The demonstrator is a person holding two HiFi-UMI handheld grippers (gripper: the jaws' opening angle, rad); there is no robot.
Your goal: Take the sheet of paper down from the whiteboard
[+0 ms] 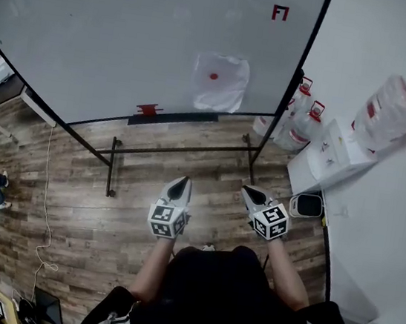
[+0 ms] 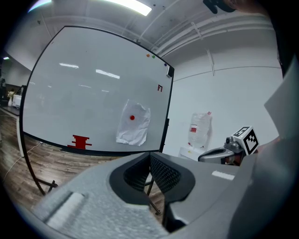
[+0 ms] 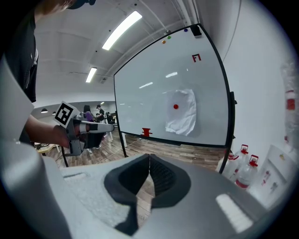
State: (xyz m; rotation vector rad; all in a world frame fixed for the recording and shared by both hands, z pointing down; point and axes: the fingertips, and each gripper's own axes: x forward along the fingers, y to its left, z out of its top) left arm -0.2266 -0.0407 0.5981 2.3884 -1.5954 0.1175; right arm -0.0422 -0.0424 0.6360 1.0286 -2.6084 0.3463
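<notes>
A crumpled white sheet of paper (image 1: 220, 83) hangs on the whiteboard (image 1: 130, 42), pinned by a red round magnet (image 1: 213, 76). The same sheet (image 2: 133, 123) shows in the left gripper view and the sheet (image 3: 182, 112) in the right gripper view, well ahead of both jaws. My left gripper (image 1: 179, 186) and right gripper (image 1: 249, 194) are held side by side in front of the person, far short of the board, over the wooden floor. Both have their jaws shut with nothing between them; the left gripper (image 2: 149, 158) and the right gripper (image 3: 149, 161) show the pads meeting.
A red eraser (image 1: 149, 109) sits on the board's tray, left of the sheet. The board stands on a black metal frame (image 1: 112, 167). Water bottles (image 1: 302, 123) and a white dispenser (image 1: 332, 149) stand to the right by the wall. A cable (image 1: 44, 195) lies on the floor at left.
</notes>
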